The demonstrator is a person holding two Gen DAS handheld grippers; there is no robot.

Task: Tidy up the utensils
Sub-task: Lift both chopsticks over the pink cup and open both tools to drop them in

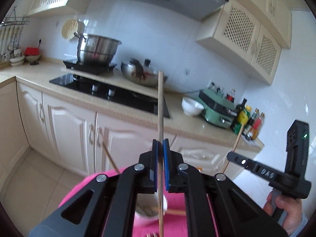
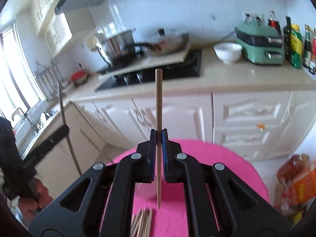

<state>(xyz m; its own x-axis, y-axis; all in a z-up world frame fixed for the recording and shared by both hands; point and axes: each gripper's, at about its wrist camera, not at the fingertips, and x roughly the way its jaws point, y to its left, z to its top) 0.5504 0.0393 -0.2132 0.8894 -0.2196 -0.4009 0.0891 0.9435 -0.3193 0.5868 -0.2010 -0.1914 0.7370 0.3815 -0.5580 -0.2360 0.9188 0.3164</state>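
Left gripper clamps chopstick upright, above cup on round table. Right gripper pinches second chopstick, tip above table; chopstick bundle at 6 o'clock. Counter behind table. On counter: hob at 12, bowl at 1, appliance right of bowl, bottles at 2.

From my remote feed, a round pink table carries a loose bundle of wooden chopsticks lying flat near its close edge. My left wrist camera shows a white cup standing on the same pink surface, with chopsticks resting inside it and leaning over its rim.
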